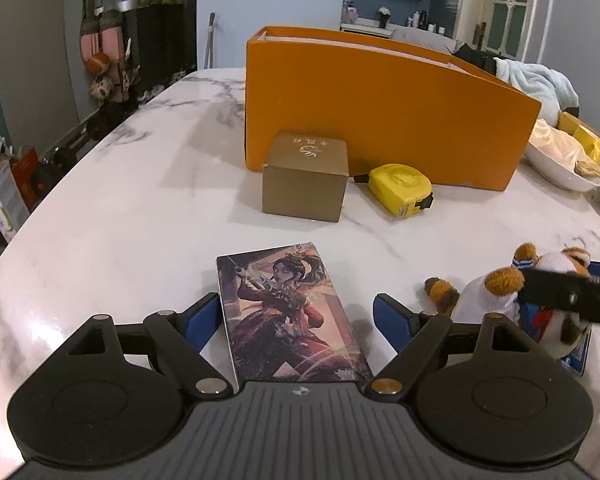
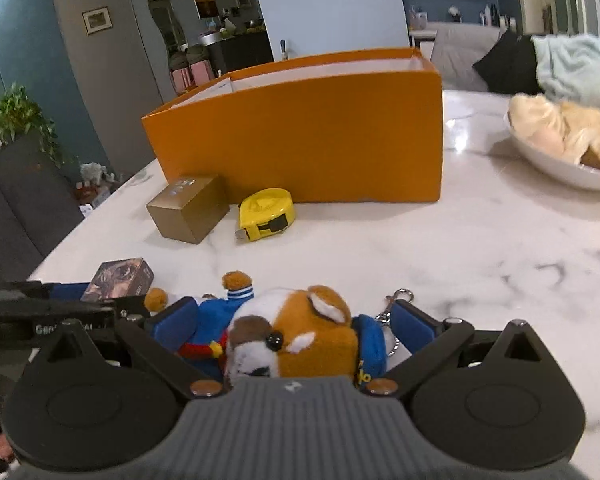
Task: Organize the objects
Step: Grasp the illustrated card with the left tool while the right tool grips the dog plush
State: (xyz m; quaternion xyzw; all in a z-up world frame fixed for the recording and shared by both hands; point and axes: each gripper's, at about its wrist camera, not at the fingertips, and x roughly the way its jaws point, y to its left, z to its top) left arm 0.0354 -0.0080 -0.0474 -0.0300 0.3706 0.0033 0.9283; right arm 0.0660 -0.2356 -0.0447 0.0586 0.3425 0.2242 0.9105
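Though unclamped, card box between left tool's fingers.

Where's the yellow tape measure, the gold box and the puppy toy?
Yellow tape measure (image 1: pixel 400 188), left wrist view, top face.
Gold box (image 1: pixel 305 192), left wrist view, front face.
Plush dog keychain (image 2: pixel 300 336), right wrist view, head.

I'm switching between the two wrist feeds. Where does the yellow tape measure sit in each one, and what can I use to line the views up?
Left wrist view: the yellow tape measure lies right of centre, on the table just right of the gold box.
Right wrist view: it lies left of centre, again right of the gold box.
Shared landmark: the orange box stands right behind it in both.
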